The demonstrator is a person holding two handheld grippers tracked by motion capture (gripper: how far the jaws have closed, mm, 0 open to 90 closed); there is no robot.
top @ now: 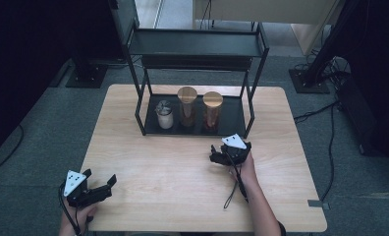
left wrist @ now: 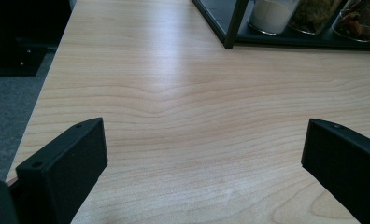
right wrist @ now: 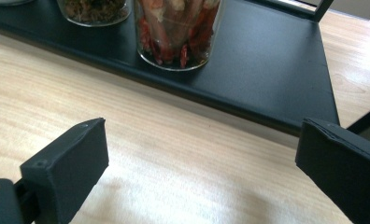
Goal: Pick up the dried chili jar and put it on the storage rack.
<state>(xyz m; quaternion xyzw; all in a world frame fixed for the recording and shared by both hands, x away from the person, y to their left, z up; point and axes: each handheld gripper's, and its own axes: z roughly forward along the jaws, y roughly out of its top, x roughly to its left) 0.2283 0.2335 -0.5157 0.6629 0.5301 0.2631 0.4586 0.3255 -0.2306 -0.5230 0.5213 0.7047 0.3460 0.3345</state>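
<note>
A pale wood-grain table (top: pixel 182 191) stands on grey carpet, a black metal rack (top: pixel 197 44) at its far side; nothing looks handled yet; the right gripper (top: pixel 217 153), jaws apart and empty, sits near the right-hand glass jar (top: pixel 212 112) of reddish pieces on the rack's bottom shelf; the left gripper (top: pixel 100 179) rests open at the near left.

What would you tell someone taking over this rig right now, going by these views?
Left gripper: open, empty, low over the table near its front left corner.
Right gripper: open, empty, in front of the black rack, facing the jar of red pieces.
Three jars stand on the rack's bottom shelf: white jar left, brown jar middle, red right.
Done: nothing lifted.
Left: probably reach in and grasp the red jar.
</note>
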